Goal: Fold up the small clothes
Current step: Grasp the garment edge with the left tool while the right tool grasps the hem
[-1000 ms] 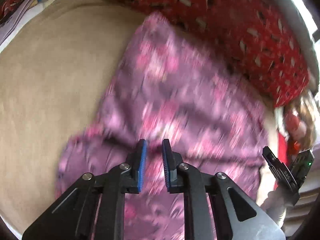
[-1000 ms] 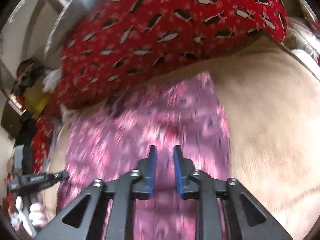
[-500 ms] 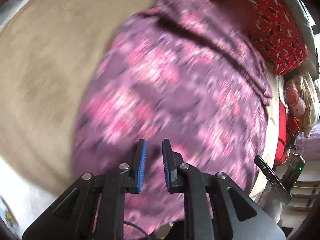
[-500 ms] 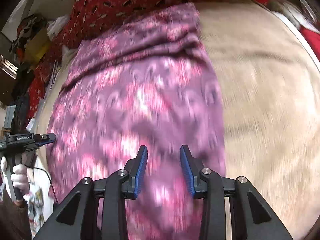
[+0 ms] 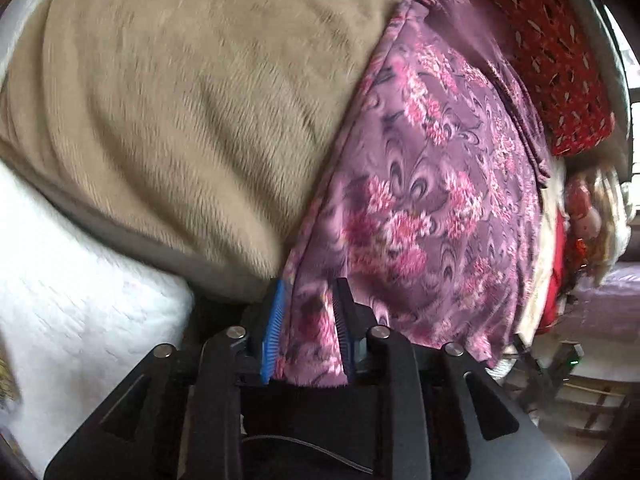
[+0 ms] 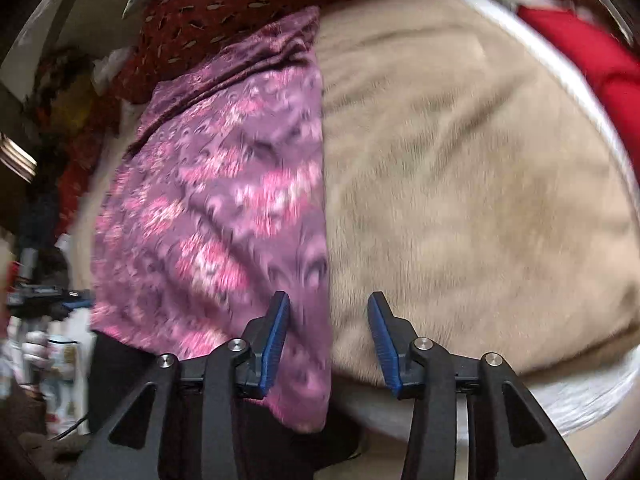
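Beige plush blanket (image 5: 180, 120) under purple floral garment (image 5: 432, 200); both tongs apart, just widened.

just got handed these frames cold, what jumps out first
The purple satin garment with pink flowers dominates both views, spread on a beige fuzzy blanket with its near edge hanging over the bed's side. The left gripper has that hanging edge between its blue-padded fingers, which have just been opening. The right gripper straddles the garment's side edge, open, having just widened. A red patterned pillow lies behind.
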